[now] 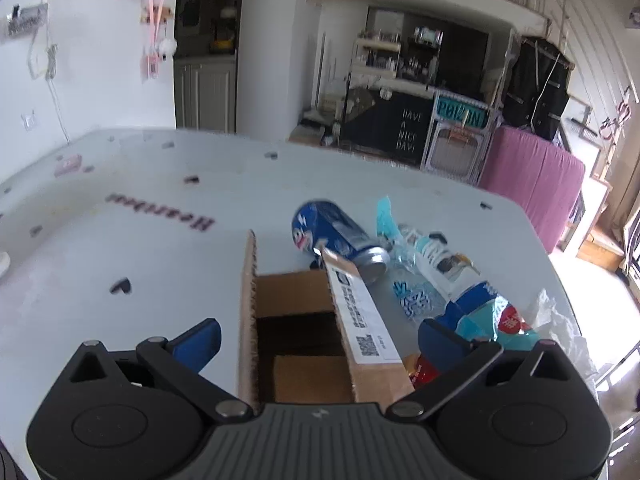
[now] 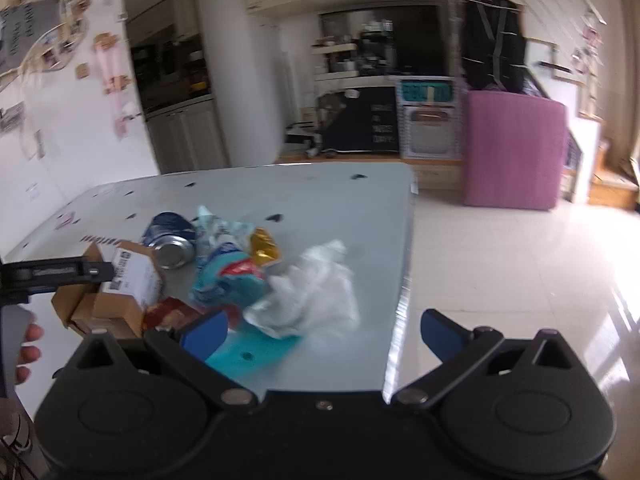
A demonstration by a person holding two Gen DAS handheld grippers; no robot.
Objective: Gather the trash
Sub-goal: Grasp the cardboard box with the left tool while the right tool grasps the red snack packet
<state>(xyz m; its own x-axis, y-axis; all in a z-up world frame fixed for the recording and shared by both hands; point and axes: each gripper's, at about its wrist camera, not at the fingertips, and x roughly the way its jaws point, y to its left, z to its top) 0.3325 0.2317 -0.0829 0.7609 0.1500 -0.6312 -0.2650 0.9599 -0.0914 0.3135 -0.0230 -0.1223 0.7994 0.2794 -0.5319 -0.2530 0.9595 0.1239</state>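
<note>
1. The open brown cardboard box (image 1: 296, 320) stands on the pale blue desk (image 1: 120, 248), flaps up, apparently as the trash receptacle.
2. The left hand-held gripper (image 1: 318, 334) hovers over the box with jaws spread wide, holding nothing.
3. Trash lies just right of the box: a blue drinks can (image 1: 340, 240) on its side, a crushed clear plastic bottle (image 1: 428, 264), and blue snack wrappers (image 1: 484, 312).
4. The right hand-held gripper (image 2: 324, 330) is open and empty, near a crumpled white tissue (image 2: 316, 292).
5. Only the right wrist view shows a gold foil wrapper (image 2: 264, 246) and the person's fingers (image 2: 30, 344); only the left shows the box interior.
</note>
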